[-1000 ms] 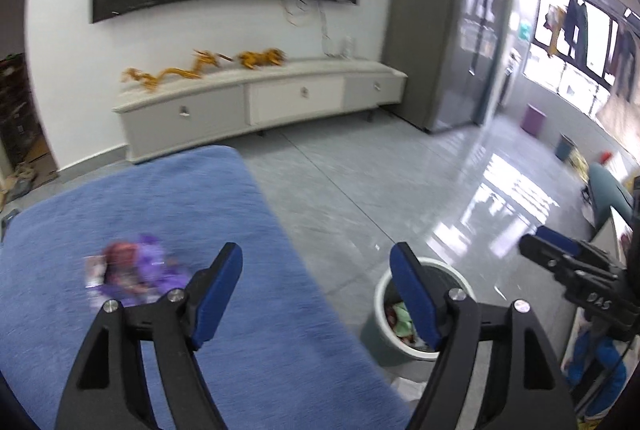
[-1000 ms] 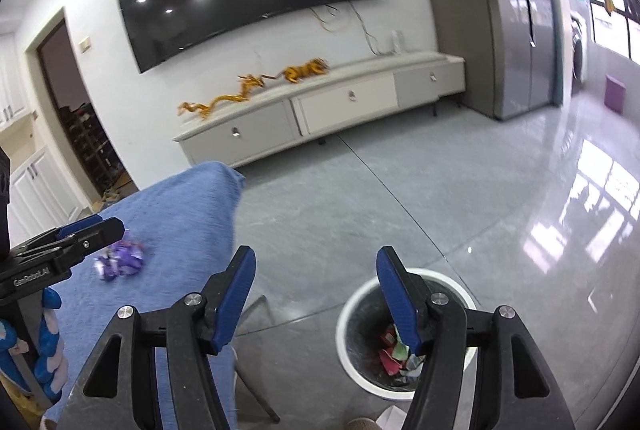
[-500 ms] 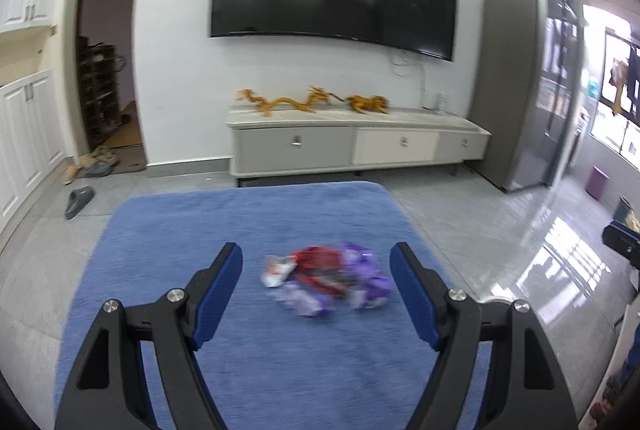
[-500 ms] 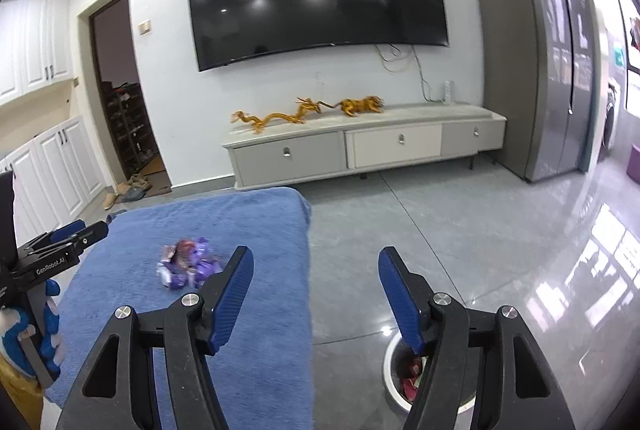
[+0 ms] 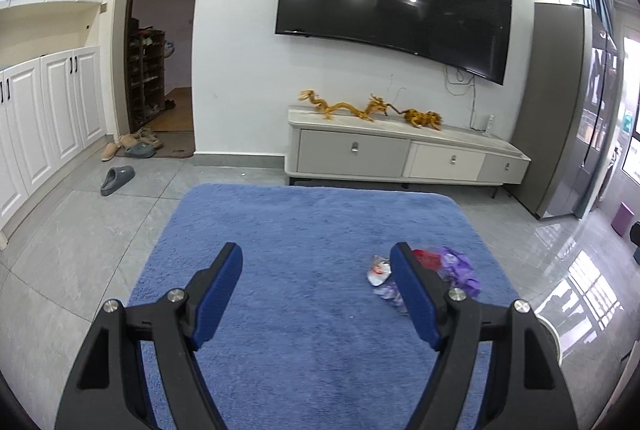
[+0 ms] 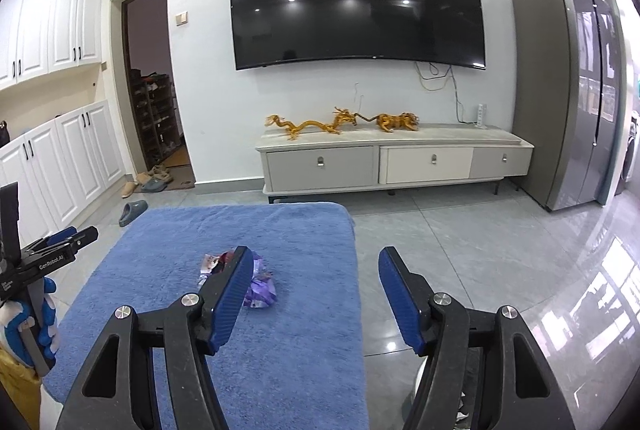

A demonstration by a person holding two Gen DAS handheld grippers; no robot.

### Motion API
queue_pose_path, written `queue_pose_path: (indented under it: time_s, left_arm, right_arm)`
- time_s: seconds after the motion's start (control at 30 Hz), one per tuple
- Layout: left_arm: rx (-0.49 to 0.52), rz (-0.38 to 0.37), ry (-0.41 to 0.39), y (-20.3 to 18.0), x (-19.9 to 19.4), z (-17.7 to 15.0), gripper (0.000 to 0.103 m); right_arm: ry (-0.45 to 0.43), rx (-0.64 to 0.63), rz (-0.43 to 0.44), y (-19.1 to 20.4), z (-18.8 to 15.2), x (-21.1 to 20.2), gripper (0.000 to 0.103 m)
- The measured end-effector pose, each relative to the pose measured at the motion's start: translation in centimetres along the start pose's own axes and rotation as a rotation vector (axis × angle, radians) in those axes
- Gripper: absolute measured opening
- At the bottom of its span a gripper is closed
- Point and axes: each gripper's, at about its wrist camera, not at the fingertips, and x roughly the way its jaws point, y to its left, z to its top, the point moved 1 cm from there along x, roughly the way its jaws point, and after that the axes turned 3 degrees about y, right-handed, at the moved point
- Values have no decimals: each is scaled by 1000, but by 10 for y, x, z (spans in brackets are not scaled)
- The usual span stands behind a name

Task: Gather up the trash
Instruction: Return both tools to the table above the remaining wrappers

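Wrappers (image 5: pixel 448 272) heaped on blue cloth (image 5: pixel 300 230), long axis left-right; both hand-held grippers apart, empty

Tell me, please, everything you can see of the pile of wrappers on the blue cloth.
The pile of wrappers is a small crumpled heap of thin, glossy wrappers: purple ones, a red one, and a white-and-red one at its left edge. It lies loose on the blue cloth, near its right side. Neither gripper touches it; a finger partly hides it in each view.
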Motion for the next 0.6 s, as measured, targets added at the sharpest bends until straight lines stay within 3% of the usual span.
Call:
queue_pose_path:
  time_s: [0.17, 0.6]
  left_arm:
    - [-9, 0, 38, 5, 15, -7, 75]
    - [26, -51, 150, -24, 79, -21, 75]
  right_arm:
    - [32, -11, 14, 7, -2, 20, 63]
    - [138, -4, 71, 7, -14, 89, 63]
